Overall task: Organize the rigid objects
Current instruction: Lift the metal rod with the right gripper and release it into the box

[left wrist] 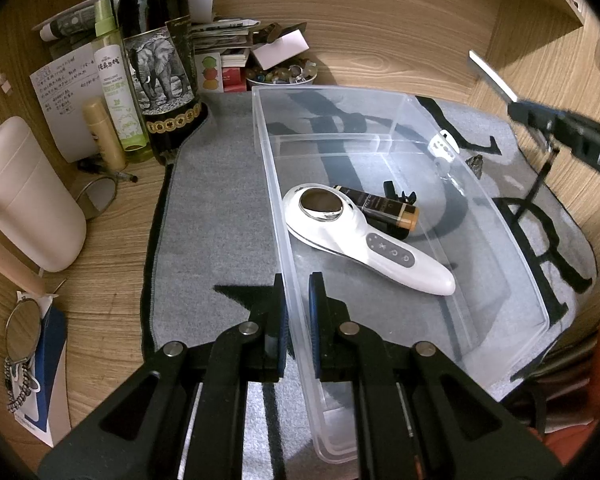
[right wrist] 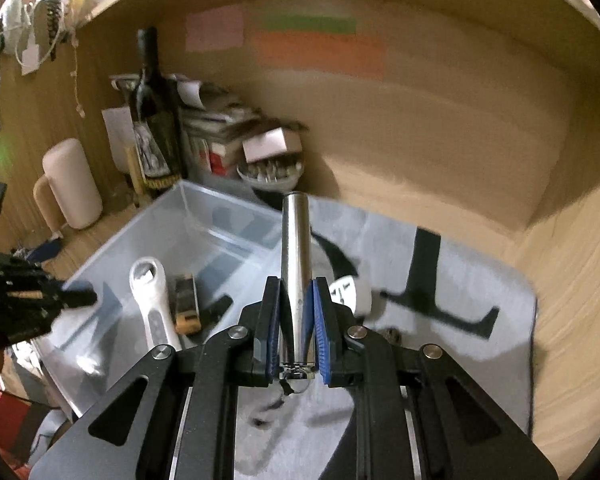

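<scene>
My left gripper (left wrist: 297, 306) is shut on the near-left wall of a clear plastic bin (left wrist: 380, 96) that sits on a grey mat. Inside the bin lie a white handheld device (left wrist: 364, 240), a black and orange tube (left wrist: 380, 208) and a black clip (left wrist: 400, 196). My right gripper (right wrist: 296, 292) is shut on a silver metal cylinder (right wrist: 296, 240), held in the air over the mat to the right of the bin (right wrist: 204, 208). The cylinder (left wrist: 492, 76) sticks out of that gripper (left wrist: 518, 106) at the far right of the left wrist view.
A small white object (right wrist: 352, 292) and a small dark piece (left wrist: 475, 164) lie on the mat (left wrist: 220, 220) beside the bin. A wine bottle (left wrist: 160, 60), a spray bottle (left wrist: 116, 80), a pink jug (left wrist: 28, 196), a bead bowl (left wrist: 280, 74) and papers crowd the back left. Wooden walls close off the back and right.
</scene>
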Tool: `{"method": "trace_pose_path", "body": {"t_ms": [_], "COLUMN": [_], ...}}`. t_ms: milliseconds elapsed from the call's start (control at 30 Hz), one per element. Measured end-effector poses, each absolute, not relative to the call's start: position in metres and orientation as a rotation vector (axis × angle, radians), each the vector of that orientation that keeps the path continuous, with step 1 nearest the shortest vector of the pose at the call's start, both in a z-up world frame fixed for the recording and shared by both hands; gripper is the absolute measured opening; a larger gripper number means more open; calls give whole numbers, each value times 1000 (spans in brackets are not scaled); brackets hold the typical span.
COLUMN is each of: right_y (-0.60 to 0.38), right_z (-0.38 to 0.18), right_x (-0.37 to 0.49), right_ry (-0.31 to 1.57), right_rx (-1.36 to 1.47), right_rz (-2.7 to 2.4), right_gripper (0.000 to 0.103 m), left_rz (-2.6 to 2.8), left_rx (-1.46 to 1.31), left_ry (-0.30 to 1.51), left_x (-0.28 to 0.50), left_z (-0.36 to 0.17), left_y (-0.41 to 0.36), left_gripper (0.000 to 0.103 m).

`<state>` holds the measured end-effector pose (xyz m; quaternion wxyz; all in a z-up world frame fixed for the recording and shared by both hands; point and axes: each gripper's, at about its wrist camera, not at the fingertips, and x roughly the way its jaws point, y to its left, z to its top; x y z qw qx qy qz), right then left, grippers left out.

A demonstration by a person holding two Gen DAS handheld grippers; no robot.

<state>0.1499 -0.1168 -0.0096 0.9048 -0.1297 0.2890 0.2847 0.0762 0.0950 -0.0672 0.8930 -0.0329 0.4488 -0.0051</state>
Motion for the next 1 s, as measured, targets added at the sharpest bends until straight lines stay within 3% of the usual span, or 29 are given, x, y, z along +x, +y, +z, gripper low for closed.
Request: {"method": "trace_pose_path", "body": {"t_ms": [467,1000], "right_y": [-69,-20], "right_z": [21,-54], "right_x": [134,156], "right_ry": [495,710], "right_rx": [-330,-425], "right_rz": [711,771], "right_gripper": [14,14], "left_rz": [-6,-14], "left_rx": [-71,-76], "left_ry": [930,926], "left_x": [76,76], "left_z": [-67,-66], "left_y": [94,95], "left_gripper": [9,9]}}
